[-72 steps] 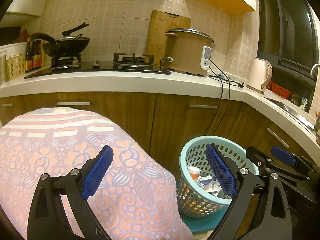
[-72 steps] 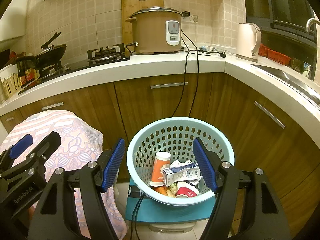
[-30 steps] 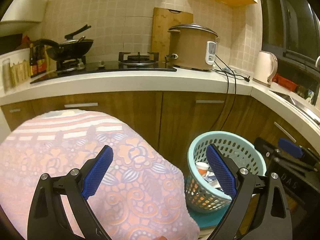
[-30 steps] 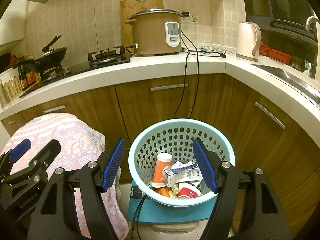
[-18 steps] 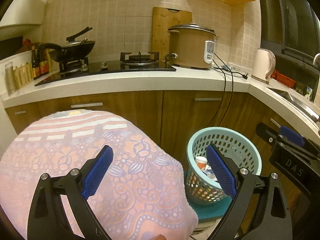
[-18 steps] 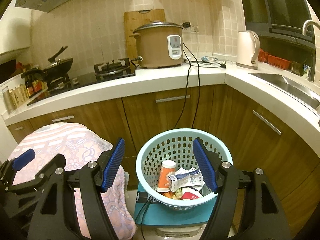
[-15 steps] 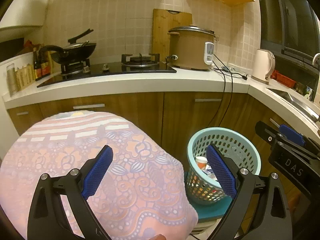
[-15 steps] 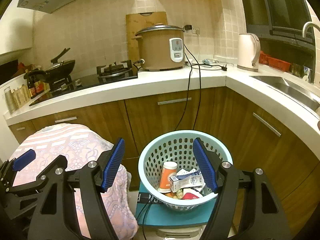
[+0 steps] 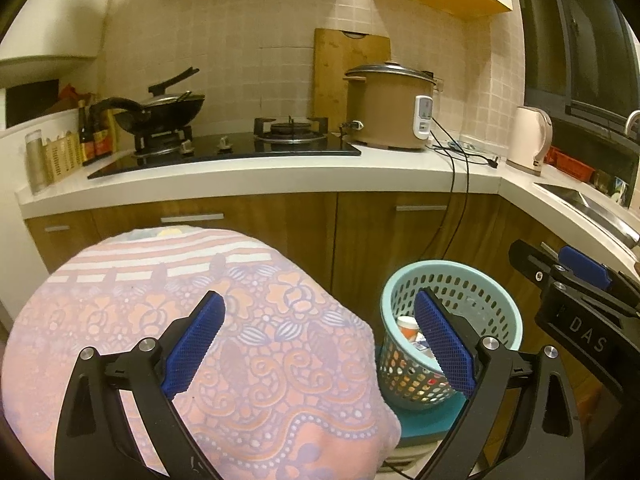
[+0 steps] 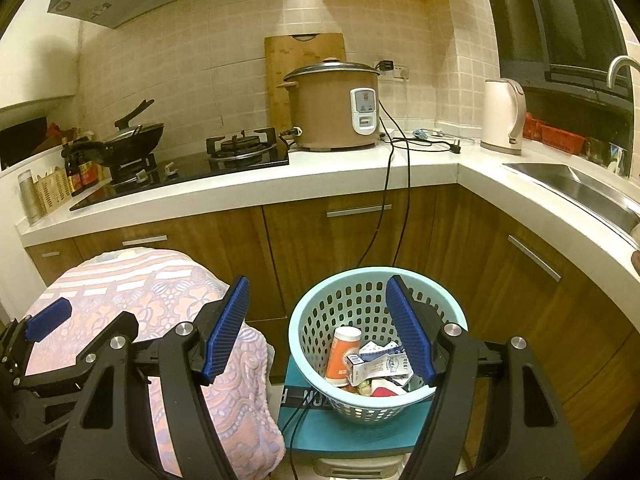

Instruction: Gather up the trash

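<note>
A light-blue perforated basket (image 10: 320, 304) stands on a teal box on the floor by the cabinets; it also shows in the left wrist view (image 9: 480, 280). It holds trash: an orange paper cup (image 10: 343, 354), a white carton (image 10: 378, 366) and some wrappers. My right gripper (image 10: 318, 328) is open and empty, raised above and in front of the basket. My left gripper (image 9: 320, 344) is open and empty, over a pink patterned cloth (image 9: 180, 320) to the left of the basket.
The cloth-covered mound (image 10: 140, 292) fills the lower left. Wooden cabinets and a white L-shaped counter (image 10: 320, 176) lie behind, with a stove, wok (image 10: 132, 134), rice cooker (image 10: 334, 108), kettle (image 10: 502, 116) and sink (image 10: 572, 184). Black cords (image 10: 386, 208) hang down to the basket.
Both grippers have risen and pulled back from the basket, so more counter and wall show. Both stay open and empty. The trash in the basket has not moved.
</note>
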A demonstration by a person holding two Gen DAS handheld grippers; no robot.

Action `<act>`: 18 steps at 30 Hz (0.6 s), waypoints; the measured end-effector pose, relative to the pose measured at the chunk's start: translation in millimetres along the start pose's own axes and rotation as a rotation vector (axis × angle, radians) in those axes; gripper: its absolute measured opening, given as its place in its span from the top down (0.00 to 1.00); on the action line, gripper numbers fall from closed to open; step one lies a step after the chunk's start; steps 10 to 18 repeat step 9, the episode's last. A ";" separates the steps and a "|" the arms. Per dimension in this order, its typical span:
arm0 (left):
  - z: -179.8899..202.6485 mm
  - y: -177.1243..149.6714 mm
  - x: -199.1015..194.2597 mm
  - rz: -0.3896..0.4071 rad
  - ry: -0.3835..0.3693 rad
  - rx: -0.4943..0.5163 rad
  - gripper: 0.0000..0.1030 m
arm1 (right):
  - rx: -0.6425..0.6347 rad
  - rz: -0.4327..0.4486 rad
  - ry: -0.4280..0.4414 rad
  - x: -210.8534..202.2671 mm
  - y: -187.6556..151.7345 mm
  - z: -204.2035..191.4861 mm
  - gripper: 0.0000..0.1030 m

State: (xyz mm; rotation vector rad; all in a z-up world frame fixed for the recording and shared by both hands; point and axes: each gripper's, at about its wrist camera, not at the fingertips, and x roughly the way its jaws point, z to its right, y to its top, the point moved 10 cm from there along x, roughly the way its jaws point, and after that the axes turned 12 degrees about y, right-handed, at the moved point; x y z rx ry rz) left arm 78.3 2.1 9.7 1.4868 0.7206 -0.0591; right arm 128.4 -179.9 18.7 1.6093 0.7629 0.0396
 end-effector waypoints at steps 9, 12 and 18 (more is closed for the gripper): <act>-10.7 -8.5 12.4 -0.057 -0.013 -0.018 0.10 | -0.009 -0.008 -0.018 7.3 1.3 -5.4 0.34; -10.7 -8.5 12.4 -0.057 -0.013 -0.018 0.10 | -0.009 -0.008 -0.018 7.3 1.3 -5.4 0.34; -10.7 -8.5 12.4 -0.057 -0.013 -0.018 0.10 | -0.009 -0.008 -0.018 7.3 1.3 -5.4 0.34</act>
